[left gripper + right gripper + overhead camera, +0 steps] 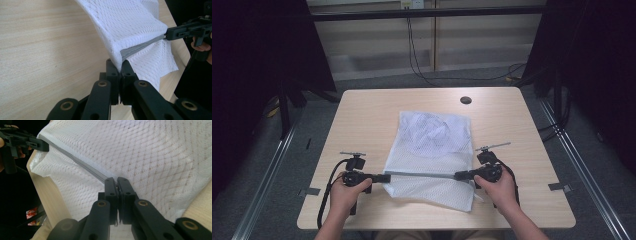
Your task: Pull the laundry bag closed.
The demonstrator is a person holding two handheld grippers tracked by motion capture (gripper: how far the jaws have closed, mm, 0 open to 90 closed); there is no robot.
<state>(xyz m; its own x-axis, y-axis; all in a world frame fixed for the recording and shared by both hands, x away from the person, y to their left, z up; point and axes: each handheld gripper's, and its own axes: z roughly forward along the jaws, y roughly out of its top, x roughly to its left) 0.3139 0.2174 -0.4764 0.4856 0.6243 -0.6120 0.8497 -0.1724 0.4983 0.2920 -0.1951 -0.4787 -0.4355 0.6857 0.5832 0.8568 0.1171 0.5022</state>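
1. Two tongs hold one white mesh laundry bag (pixel 432 155) lying flat in the middle of the table (pixel 362 115). Our left tongs (pixel 384 177) are clamped on the left end of its grey zipper band (pixel 422 174), and our right tongs (pixel 459 175) on the right end.
2. From the left gripper view, the left tongs (pixel 121 68) pinch mesh and band together. From the right gripper view, the right tongs (pixel 116 180) do the same.
3. To do this step well, we judge that both hands should keep the band taut and level, pulling evenly so neither corner slips free.
4. We should lift gently; thin mesh could tear or sag.
5. Inside the bag, a crumpled white garment (pixel 432 132) sits toward the far end. We cannot tell whether the zipper is open or closed.
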